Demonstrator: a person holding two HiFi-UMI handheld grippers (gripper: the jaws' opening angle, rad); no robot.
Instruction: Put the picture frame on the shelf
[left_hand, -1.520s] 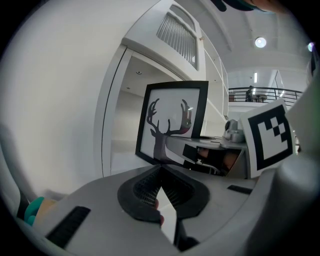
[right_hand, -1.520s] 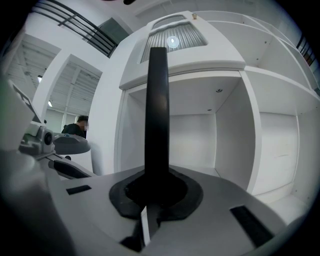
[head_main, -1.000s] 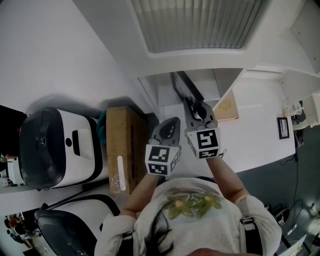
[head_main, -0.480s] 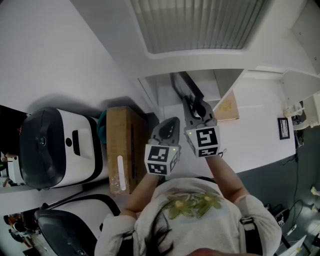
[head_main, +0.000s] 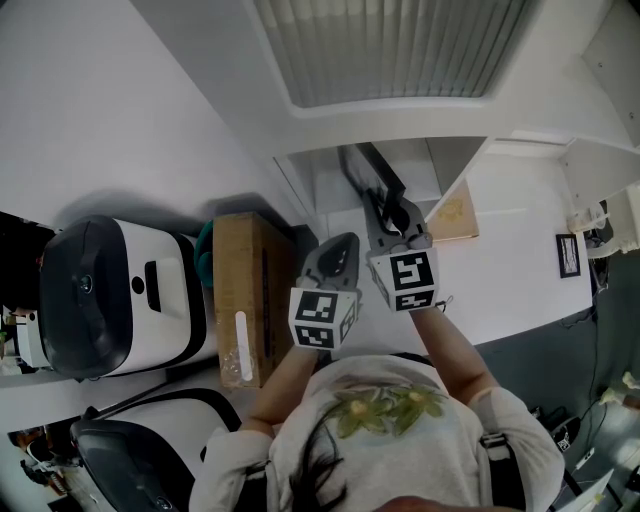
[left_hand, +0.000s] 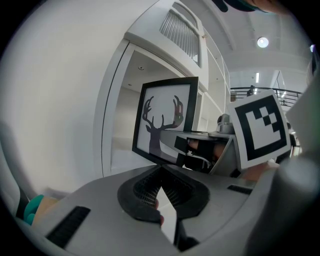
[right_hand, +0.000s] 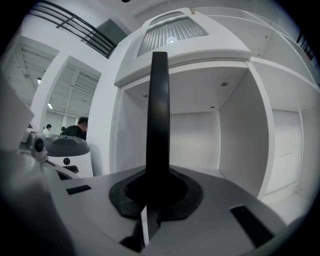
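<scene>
A black picture frame (right_hand: 158, 115) stands edge-on between the jaws of my right gripper (right_hand: 157, 187), which is shut on its lower edge. From the left gripper view its front shows a deer silhouette (left_hand: 165, 120). The frame (head_main: 372, 185) is held upright just in front of an open white shelf compartment (right_hand: 200, 135). In the head view my right gripper (head_main: 395, 225) reaches toward the shelf (head_main: 400, 160). Just to its left, a little further back, my left gripper (head_main: 335, 262) has its jaws together and holds nothing (left_hand: 161, 187).
A brown cardboard box (head_main: 243, 300) stands left of the shelf, beside a white and black machine (head_main: 110, 295); another machine (head_main: 140, 450) is lower left. A louvred panel (head_main: 390, 45) tops the shelf unit. A tan board (head_main: 452, 215) leans at the right. A person (right_hand: 77, 129) is far off.
</scene>
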